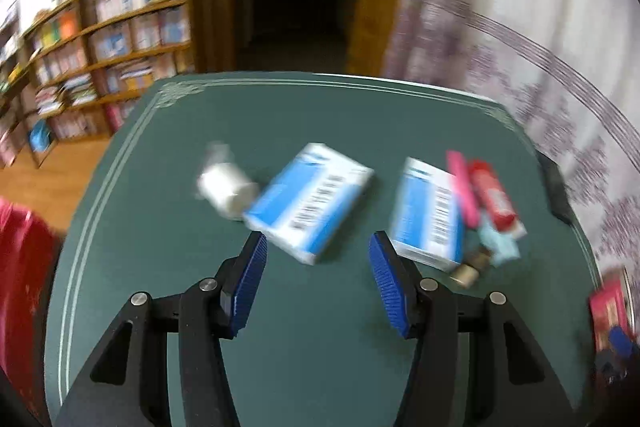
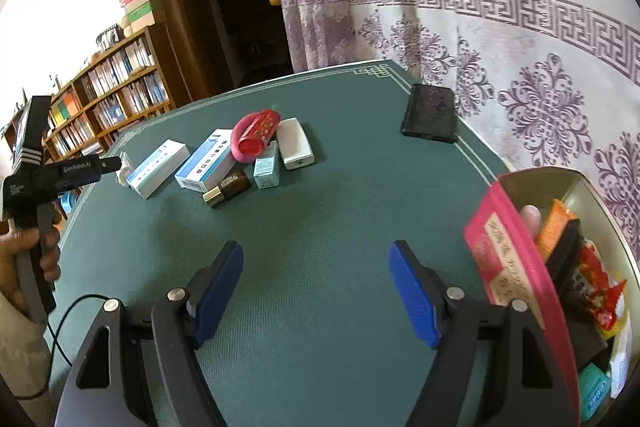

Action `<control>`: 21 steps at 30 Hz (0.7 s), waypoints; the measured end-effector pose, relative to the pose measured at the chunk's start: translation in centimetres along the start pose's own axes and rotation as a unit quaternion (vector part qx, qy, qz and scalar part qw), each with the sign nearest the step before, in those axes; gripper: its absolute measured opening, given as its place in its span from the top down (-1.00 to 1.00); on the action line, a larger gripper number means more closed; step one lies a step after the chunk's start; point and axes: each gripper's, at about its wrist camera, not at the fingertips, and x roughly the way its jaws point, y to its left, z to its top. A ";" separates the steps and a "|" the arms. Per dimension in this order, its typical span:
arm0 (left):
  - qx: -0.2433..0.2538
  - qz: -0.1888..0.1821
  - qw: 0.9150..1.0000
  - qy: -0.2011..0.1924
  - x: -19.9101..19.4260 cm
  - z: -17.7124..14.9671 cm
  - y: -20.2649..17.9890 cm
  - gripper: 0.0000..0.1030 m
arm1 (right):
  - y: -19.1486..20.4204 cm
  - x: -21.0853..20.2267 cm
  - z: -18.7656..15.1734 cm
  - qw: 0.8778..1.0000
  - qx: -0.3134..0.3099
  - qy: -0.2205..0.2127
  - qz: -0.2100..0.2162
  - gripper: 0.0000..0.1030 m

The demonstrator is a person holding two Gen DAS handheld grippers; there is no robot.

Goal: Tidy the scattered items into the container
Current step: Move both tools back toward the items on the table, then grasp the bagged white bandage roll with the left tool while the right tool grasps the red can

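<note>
Left gripper (image 1: pixel 318 259) hung wide and empty over green table (image 1: pixel 320 347), low centre of left wrist view, nothing between blue pads (image 1: pixel 250 283). Right gripper (image 2: pixel 316 291) likewise wide and empty, bottom centre of right wrist view, bare cloth between its jaws.

Just beyond left claw's tips, mid-frame and blurred: nearer blue-and-white box (image 1: pixel 308 203), white roll (image 1: pixel 226 187) touching its upper left corner, second blue-and-white box (image 1: pixel 430 215) to the right. Against that second box's right side, pink tube (image 1: pixel 464 187) and red packet (image 1: pixel 496 195); below them a small brown bottle (image 1: pixel 474 265). Same cluster seen sharper at upper left centre of right wrist view, with white case (image 2: pixel 296 143) and pale teal carton (image 2: pixel 267 169) added. Black phone (image 2: pixel 432 115) well apart, upper right, near curtain.

Pink tin (image 2: pixel 516 267) at lower right edge of right wrist view, open, already holding several packets: orange, red, black, teal. Judged partway done: some goods stowed, whole cluster on table yet untouched. Left claw looked best placed for nearer box; which item came next, not tellable.
</note>
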 end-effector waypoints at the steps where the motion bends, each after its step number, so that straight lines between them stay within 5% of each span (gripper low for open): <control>1: -0.018 0.006 1.000 0.004 0.6 0.3 1.1 -0.10 | 0.2 0.3 0.1 1.000 -0.002 0.002 -0.001 -0.53; 7: -0.092 0.009 0.995 0.027 4.1 1.6 5.1 -0.10 | 0.8 1.4 0.3 1.000 -0.009 0.011 -0.005 -0.54; 21: -0.142 -0.004 0.989 0.051 9.2 3.8 6.8 -0.11 | 1.2 4.1 0.9 0.999 -0.012 0.031 -0.012 -0.54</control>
